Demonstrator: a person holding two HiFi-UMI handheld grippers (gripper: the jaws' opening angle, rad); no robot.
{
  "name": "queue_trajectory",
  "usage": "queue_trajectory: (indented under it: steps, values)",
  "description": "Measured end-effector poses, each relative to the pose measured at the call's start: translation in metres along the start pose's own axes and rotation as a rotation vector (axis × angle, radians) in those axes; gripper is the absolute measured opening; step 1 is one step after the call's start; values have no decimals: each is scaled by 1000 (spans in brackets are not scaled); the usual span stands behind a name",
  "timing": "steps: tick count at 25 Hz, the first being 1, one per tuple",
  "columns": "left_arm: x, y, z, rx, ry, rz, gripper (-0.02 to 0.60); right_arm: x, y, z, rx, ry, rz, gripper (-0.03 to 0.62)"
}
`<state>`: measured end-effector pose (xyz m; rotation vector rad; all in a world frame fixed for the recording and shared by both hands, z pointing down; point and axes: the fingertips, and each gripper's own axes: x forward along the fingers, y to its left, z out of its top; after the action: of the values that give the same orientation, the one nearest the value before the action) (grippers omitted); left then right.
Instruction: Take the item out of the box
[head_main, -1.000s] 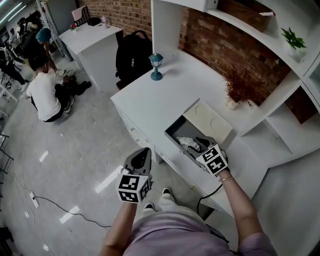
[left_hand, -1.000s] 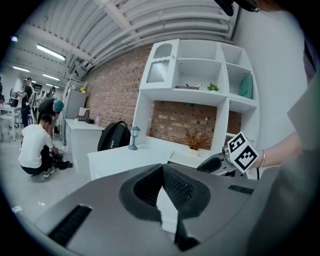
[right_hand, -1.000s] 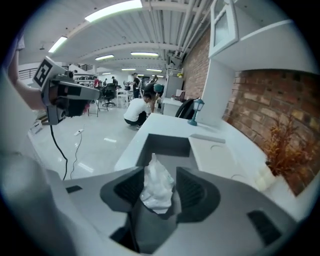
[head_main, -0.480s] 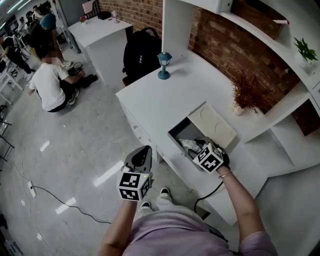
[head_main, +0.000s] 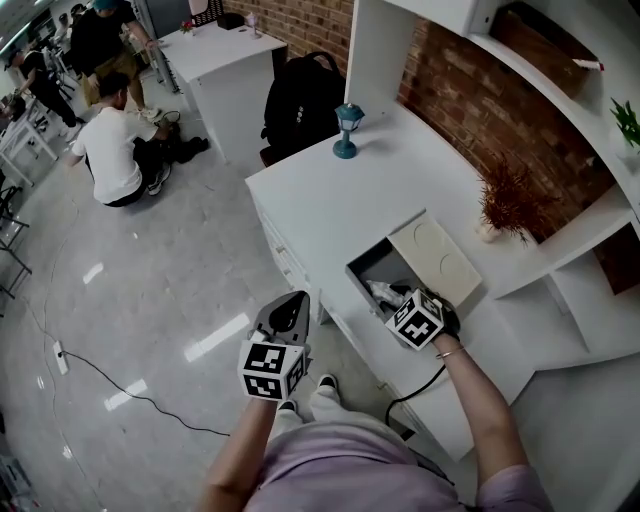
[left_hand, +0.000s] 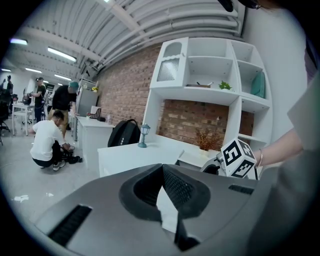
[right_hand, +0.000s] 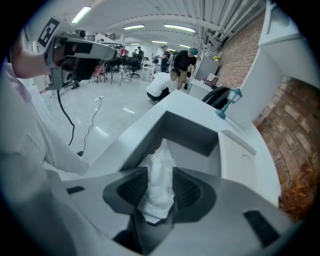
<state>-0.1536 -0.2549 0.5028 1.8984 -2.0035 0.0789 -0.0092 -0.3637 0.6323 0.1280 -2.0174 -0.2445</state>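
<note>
Since the earlier frame my R hand has dropped lower into the box (head_main: 366, 268) and rolled a bit, and the head cam has swung so the desk (head_main: 320, 200) sits higher and further right in the pic. The right gripper (right_hand: 160, 172) points steeply down into the box. Its jaws have just been closing and are now clamped on the item (right_hand: 160, 182), a crumpled white wad that stands up between the pads and touches both. The item is inside the box, its lower part at the near end of the grey interior, not lifted clear. The box sits open near the desk's front edge, w/ its lid (head_main: 435, 258) lying flat on the desk just beside it, on the shelf side. The left gripper (left_hand: 162, 170) hangs off the desk front, over the floor, well apart from the box. Its jaws are together at the tips w/ nothing between them. It points roughly level toward the desk, and the R marker cube shows at the right of its view. Further back on the desk stands a small blue lamp (head_main: 346, 130), and a dried plant (head_main: 510, 205) sits near the shelves. A black backpack (head_main: 305, 100) leans behind the desk. A person in a white top (head_main: 115, 150) crouches on the floor at far left.
</note>
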Motion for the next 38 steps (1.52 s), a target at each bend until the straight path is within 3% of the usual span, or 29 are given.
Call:
queue_trajectory:
  steps: [10, 24, 28, 38]
  values:
    - [-9, 6, -3, -12, 2, 22, 0, 4, 2, -1, 23, 10, -3, 123]
    - [-14, 3, -1, -1, -4, 1, 0, -15, 1, 5, 20, -49, -98, 78]
    - [-13, 3, 0, 5, -7, -9, 0, -33, -6, 17, 88, -122, -140, 77]
    - [-8, 2, 6, 19, -9, -34, 0, -88, -15, 41, 377, -364, -195, 77]
